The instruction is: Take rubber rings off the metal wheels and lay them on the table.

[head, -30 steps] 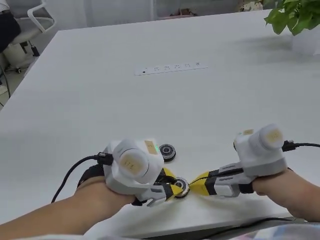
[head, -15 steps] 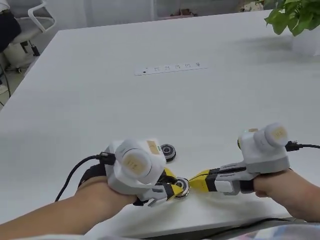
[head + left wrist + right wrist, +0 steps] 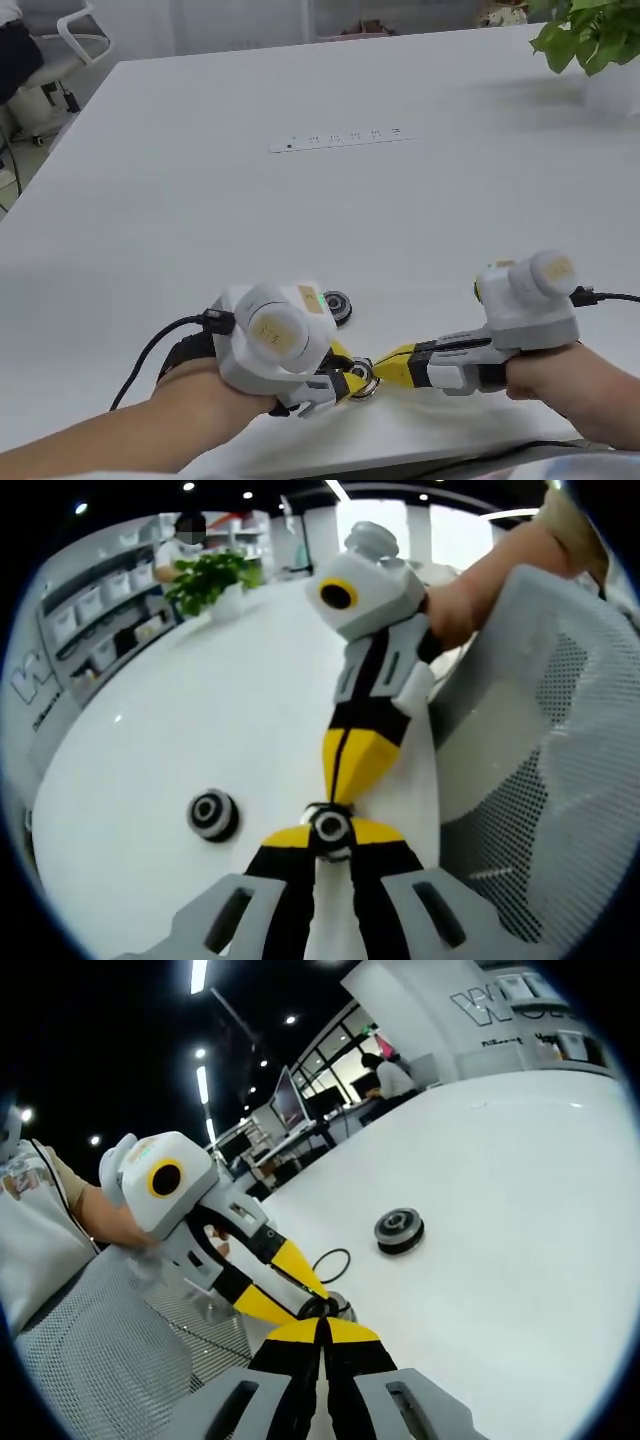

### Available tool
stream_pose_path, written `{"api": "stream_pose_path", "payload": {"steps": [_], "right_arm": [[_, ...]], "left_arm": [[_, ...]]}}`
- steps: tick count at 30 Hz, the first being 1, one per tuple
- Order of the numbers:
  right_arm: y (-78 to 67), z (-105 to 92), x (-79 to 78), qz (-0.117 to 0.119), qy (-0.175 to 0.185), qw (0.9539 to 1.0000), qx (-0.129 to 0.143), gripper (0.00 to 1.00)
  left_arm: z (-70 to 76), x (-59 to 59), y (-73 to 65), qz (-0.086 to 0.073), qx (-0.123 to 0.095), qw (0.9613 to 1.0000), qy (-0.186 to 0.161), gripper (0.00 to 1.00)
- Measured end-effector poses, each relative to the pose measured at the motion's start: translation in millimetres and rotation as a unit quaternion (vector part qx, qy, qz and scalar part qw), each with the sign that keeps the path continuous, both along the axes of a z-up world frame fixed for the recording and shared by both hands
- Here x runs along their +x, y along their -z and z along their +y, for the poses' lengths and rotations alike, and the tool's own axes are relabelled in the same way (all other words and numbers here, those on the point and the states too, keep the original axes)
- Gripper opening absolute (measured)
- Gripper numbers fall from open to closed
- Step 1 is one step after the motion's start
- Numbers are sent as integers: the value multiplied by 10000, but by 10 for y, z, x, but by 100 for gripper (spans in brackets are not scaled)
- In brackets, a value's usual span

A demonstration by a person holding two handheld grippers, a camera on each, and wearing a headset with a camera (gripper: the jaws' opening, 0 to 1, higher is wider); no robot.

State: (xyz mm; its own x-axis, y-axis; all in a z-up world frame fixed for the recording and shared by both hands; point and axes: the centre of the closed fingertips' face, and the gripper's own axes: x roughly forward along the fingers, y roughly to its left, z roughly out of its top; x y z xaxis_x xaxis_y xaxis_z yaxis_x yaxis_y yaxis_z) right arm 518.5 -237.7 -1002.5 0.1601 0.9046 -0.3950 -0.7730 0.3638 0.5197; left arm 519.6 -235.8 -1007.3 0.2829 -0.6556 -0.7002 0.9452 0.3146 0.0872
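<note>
My left gripper (image 3: 345, 382) (image 3: 330, 838) is shut on a small metal wheel (image 3: 362, 375) (image 3: 331, 829) (image 3: 336, 1307), held just above the table near its front edge. My right gripper (image 3: 381, 369) (image 3: 322, 1322) comes in from the right, jaws shut, its yellow tips pinched at the wheel's rim where the black rubber ring sits. A second wheel (image 3: 335, 305) (image 3: 212, 815) (image 3: 399, 1229) with its dark ring on lies flat on the table behind the left gripper. A thin black rubber ring (image 3: 331, 1259) lies loose on the table.
The white table (image 3: 300, 220) is wide and bare beyond the wheels. A power strip (image 3: 342, 136) lies at mid table and a green plant (image 3: 590, 35) stands at the far right. A mesh chair back (image 3: 540, 760) is close by the front edge.
Both grippers stay joined at the wheel. The left hand has sunk slightly toward the front edge and the right has drawn in a little.
</note>
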Motion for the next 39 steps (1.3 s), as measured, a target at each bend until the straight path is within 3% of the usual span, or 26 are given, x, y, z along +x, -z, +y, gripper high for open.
{"api": "stream_pose_path", "payload": {"steps": [7,9,10,11,13,22,29,39], "right_arm": [[-12,38,-32,-20,-120,9999,45,0],[-154,121,-133,203,-343,9979,501,0],[-102,82,-66,-137,-285,9992,237,0],[-71,66,-90,-21,-292,9995,143,0],[-65,57,-68,-18,-251,9995,204,0],[5,-12,1,-126,-95,9999,24,0],[-11,-18,4,-142,-54,9999,25,0],[-50,-30,19,-173,-27,9998,59,0]], "left_arm": [[-10,-6,0,11,-13,10000,5,13],[-15,-7,-1,-5,-25,10000,15,13],[-11,-5,2,2,-18,10000,12,13],[-15,-6,4,15,-38,10000,-1,13],[-17,-4,4,6,-48,10000,9,13],[-22,6,-2,19,-98,9999,12,13],[-29,-8,-15,-39,-31,9999,143,15],[-15,-83,-137,41,-88,9997,229,22]]}}
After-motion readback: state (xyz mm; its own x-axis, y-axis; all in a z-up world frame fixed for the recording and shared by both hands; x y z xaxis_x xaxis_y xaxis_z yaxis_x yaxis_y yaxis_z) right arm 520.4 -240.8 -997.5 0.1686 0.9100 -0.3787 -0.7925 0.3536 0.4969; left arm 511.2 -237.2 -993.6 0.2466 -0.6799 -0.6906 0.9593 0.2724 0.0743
